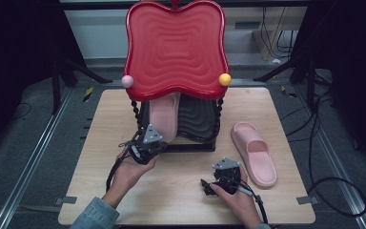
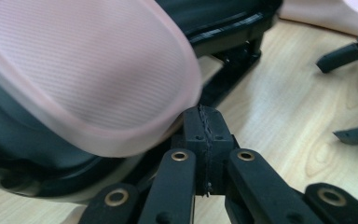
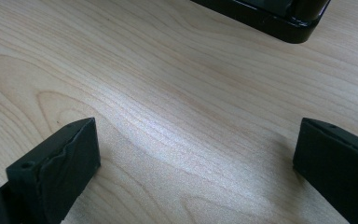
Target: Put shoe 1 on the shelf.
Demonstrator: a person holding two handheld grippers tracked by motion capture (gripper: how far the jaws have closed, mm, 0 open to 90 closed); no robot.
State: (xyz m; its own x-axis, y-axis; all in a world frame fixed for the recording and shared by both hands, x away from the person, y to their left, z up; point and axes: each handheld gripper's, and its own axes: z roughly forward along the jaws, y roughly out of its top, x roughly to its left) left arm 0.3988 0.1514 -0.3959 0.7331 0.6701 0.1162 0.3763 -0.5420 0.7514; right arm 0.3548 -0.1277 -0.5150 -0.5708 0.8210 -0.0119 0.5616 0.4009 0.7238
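Note:
A pink slipper [image 1: 164, 117] lies on the black lower shelf [image 1: 198, 119] of a rack with a red wavy top [image 1: 176, 47]. My left gripper [image 1: 160, 143] is at that slipper's near end. In the left gripper view its jaws are pressed flat together [image 2: 207, 116], with the slipper's rim [image 2: 84, 74] just left of the tips and nothing seen between the pads. A second pink slipper [image 1: 255, 152] lies on the wooden table [image 1: 181, 200] to the right. My right gripper [image 1: 208, 185] rests low over the table with its jaws wide apart [image 3: 193, 158], holding nothing.
The rack's black base [image 3: 279, 23] stands just ahead of my right gripper. A pink ball [image 1: 127, 81] and a yellow ball [image 1: 225, 79] cap the rack's front posts. Black stands and cables surround the table on the grey floor.

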